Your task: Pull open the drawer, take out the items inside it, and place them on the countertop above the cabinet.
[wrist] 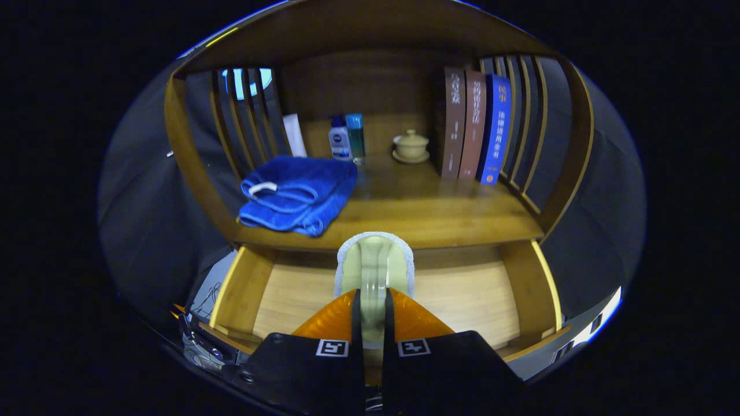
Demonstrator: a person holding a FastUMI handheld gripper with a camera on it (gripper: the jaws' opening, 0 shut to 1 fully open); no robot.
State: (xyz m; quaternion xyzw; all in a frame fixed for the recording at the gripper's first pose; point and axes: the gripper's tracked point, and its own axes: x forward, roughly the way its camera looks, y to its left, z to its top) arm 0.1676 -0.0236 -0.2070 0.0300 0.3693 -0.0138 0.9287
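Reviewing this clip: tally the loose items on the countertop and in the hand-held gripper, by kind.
Books, upright: 3
Bottles: 2
Folded blue towels: 1
Lidded cups on a saucer: 1
Sponge pads, pinched in the hand-held gripper over the open drawer: 1
Total: 8

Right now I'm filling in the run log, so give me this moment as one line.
drawer: open | gripper: shut on sponge, held above drawer | countertop: blue towel lying there | sponge not yet placed

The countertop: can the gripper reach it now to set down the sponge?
Probably yes. The gripper has its jaws shut on the sponge over the open drawer, and bare countertop lies just ahead, beside the blue towel.
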